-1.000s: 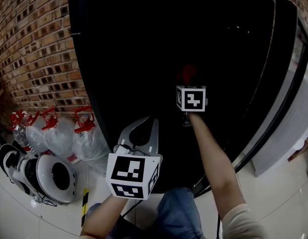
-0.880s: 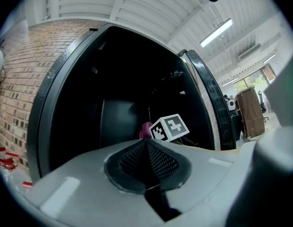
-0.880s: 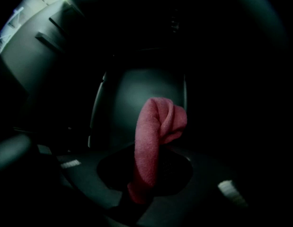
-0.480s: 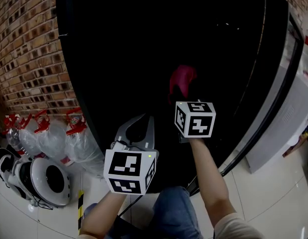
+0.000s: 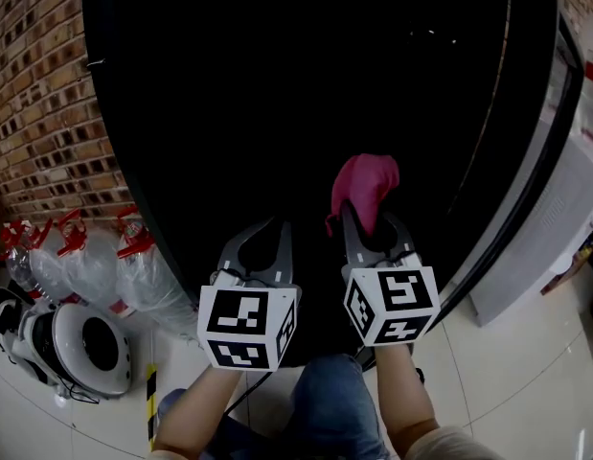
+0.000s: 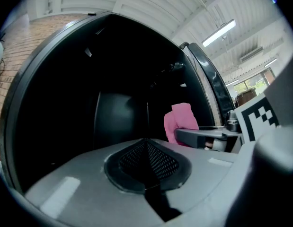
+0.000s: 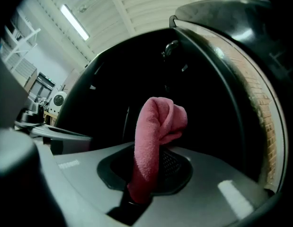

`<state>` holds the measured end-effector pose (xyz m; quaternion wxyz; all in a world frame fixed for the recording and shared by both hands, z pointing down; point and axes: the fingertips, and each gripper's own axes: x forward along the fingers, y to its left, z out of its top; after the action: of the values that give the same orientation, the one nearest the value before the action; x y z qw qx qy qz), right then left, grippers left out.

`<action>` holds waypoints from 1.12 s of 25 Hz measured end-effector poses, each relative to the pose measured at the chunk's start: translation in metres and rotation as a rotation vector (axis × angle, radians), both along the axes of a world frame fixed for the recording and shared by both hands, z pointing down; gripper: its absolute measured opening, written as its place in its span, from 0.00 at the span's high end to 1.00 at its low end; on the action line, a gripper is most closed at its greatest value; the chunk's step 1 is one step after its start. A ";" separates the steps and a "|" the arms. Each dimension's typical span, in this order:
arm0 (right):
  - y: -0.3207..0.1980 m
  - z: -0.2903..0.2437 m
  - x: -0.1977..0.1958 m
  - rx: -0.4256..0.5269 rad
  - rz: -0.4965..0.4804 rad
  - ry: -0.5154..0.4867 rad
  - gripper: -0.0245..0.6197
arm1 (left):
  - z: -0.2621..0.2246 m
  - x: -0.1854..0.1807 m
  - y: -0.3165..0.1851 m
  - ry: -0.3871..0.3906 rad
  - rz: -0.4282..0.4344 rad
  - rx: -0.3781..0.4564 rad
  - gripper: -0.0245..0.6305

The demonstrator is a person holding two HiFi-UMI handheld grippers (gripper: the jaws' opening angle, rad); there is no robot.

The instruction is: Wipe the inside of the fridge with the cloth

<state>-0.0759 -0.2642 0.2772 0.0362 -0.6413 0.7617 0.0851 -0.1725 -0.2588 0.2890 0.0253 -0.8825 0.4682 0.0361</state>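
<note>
Right gripper (image 5: 371, 223) pinched the cloth (image 5: 365, 185), its length pointing into the dark fridge (image 5: 277, 84), apparently touching nothing; left gripper (image 5: 272, 230) sat closed, empty, beside.

The right gripper (image 5: 374, 230) holds a pink cloth (image 5: 365, 185) before the dark fridge (image 5: 277, 84), left gripper (image 5: 279, 228) alongside.

The pink cloth (image 5: 365, 188), bunched and folded over on top, stands pinched in the right gripper (image 7: 139, 195) before the dark interior of the fridge (image 5: 277, 84).

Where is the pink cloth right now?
Head view: the pink cloth is right of centre, pinched in the right claw, before the dark open fridge.
</note>
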 end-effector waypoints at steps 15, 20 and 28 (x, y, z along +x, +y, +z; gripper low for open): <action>0.042 0.014 -0.060 0.064 -0.162 0.053 0.87 | 0.029 -0.033 0.017 0.016 -0.090 -0.027 0.94; 0.056 0.026 -0.094 0.098 -0.246 0.073 0.87 | 0.048 -0.056 0.025 0.029 -0.146 -0.048 0.94; 0.069 0.065 -0.147 0.106 -0.366 0.080 0.87 | 0.092 -0.089 0.039 0.022 -0.234 -0.077 0.94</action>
<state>-0.2232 -0.1950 0.3419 0.0544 -0.4854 0.8609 0.1424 -0.2617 -0.2200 0.3812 -0.0097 -0.8218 0.5692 0.0245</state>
